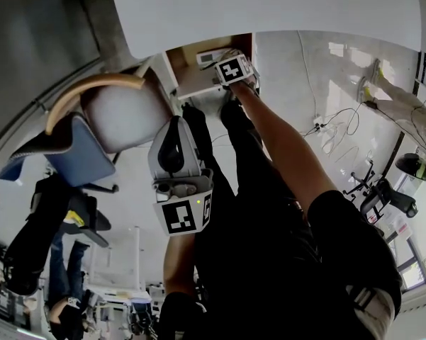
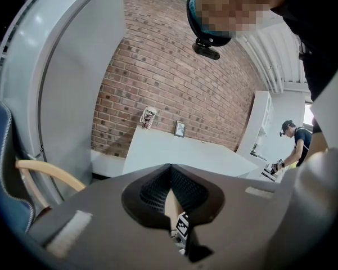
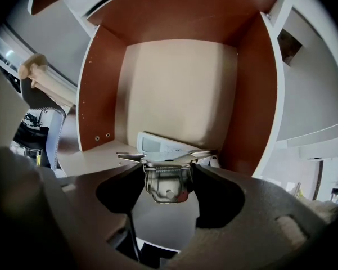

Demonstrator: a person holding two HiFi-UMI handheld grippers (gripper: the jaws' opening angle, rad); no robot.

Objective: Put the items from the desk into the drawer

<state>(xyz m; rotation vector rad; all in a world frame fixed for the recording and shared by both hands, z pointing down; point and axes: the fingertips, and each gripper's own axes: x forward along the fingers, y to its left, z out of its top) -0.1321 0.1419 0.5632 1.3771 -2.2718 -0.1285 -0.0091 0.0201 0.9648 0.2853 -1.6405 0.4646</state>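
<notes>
Between the jaws of the right gripper, which are spread wide yet clamped from both sides, a metal tool is held. A spring and two thin wings can be seen at its far end, though whether it is a stapler or a punch cannot be told. The gripper is pointed down into the open drawer, so the tool is hung within the brown walls, not over the desk. Just beyond the tool, a white device with a small screen is laid on the drawer's pale floor, its long axis running left to right in the right gripper view. A bare stretch of floor is seen to the left of the device. The release is judged best made there, so that the tool is not dropped onto the device. The left gripper is held well back from the drawer, near the body, its jaws pressed together on nothing; the right hand is by far the nearer.
</notes>
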